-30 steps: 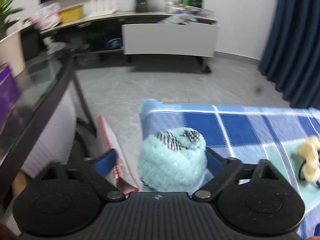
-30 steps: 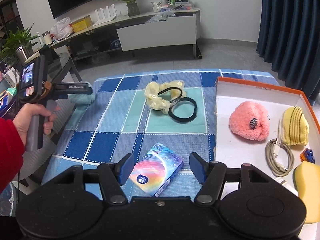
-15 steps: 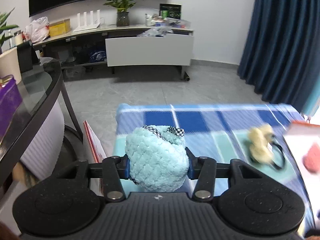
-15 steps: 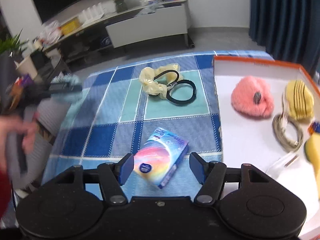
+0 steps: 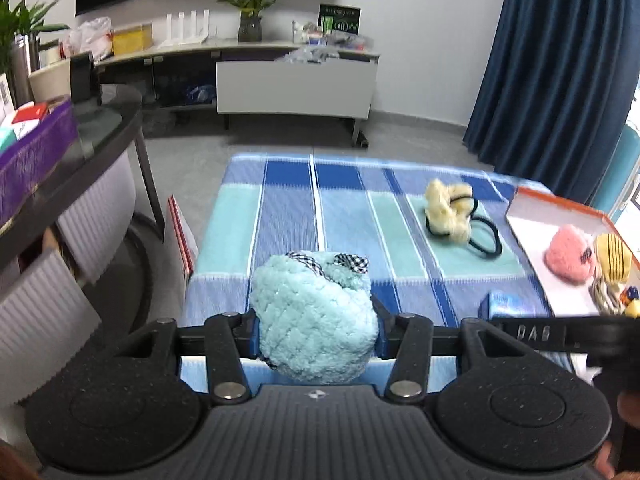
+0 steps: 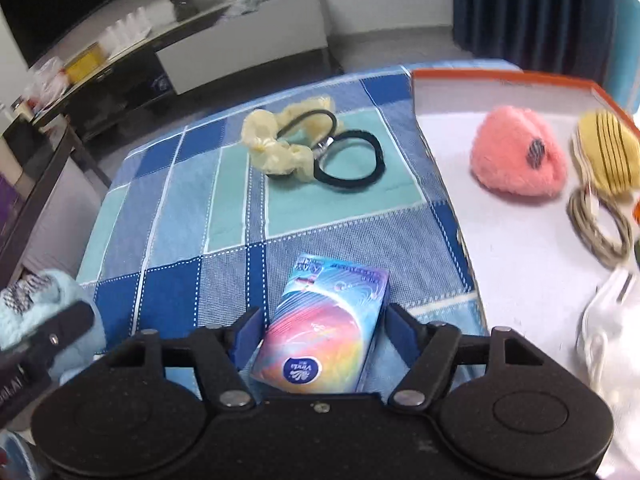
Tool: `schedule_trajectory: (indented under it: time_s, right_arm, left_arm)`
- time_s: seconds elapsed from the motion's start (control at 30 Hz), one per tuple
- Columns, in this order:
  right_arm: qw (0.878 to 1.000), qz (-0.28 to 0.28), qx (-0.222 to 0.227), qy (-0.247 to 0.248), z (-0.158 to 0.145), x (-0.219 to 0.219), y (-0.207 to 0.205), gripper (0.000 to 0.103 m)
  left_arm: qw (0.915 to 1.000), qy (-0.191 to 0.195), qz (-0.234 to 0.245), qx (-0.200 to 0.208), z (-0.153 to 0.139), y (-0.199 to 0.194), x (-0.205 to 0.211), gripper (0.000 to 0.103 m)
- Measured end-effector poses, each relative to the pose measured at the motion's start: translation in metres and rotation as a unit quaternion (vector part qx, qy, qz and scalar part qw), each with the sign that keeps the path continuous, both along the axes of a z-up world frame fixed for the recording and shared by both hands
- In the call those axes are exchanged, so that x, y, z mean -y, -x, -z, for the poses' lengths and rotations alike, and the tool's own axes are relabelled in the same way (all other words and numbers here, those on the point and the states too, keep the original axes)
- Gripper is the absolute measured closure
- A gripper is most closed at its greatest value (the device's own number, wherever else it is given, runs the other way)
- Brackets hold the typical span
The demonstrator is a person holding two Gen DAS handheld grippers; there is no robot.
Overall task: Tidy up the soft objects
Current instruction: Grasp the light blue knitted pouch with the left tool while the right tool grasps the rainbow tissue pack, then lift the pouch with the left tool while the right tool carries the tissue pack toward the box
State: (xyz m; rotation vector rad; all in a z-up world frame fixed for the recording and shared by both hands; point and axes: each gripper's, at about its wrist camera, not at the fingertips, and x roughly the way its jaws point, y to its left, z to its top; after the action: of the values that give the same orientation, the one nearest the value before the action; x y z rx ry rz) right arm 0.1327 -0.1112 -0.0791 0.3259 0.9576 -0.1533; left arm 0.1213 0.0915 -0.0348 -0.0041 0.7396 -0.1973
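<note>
My left gripper [image 5: 316,330] is shut on a fluffy light-blue plush [image 5: 314,316] with checked bows, held above the near left edge of the blue checked cloth [image 5: 280,216]. It also shows in the right wrist view [image 6: 36,320]. My right gripper [image 6: 325,330] is open, with a colourful tissue pack [image 6: 326,340] lying on the cloth between its fingers. A yellow scrunchie [image 6: 280,148] and a black hair tie [image 6: 350,162] lie mid-cloth. A white tray with an orange rim [image 6: 500,80] holds a pink plush [image 6: 518,156] and a yellow striped plush [image 6: 608,152].
A coiled cable [image 6: 598,228] and a white plastic bag [image 6: 612,320] also lie in the tray. A dark round glass table [image 5: 80,152] stands to the left. A TV bench [image 5: 296,80] is at the back, blue curtains [image 5: 560,60] on the right.
My left gripper carried the blue plush rightward, over the cloth. My right gripper moved forward and down, so the tissue pack now sits between its open fingers.
</note>
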Motion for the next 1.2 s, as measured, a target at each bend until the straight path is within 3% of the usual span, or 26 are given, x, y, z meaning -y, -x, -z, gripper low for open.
schedule_trajectory:
  time_s: [0.03,0.1,0.7,1.2]
  right_arm:
    - [1.0,-0.008,0.004,0.002,-0.001,0.002,0.002,0.038]
    - [1.0,-0.013,0.006,0.0,-0.004,0.008,0.007,0.04]
    - [0.991,-0.093,0.096,0.03,-0.074,0.034,0.073,0.04]
    - [0.987,-0.09,0.124,0.044,-0.101,0.074,0.124,0.04]
  left_arm:
    - [1.0,-0.007,-0.001,0.002,-0.001,0.002,0.001,0.054]
    - [0.9999,-0.009,-0.004,0.005,-0.003,0.005,0.003,0.054]
    - [0.9995,0.003,-0.022,0.022,-0.028,0.061,0.041,0.054]
    - [0.9992,0.006,0.003,0.04,-0.048,0.097,0.09,0.054]
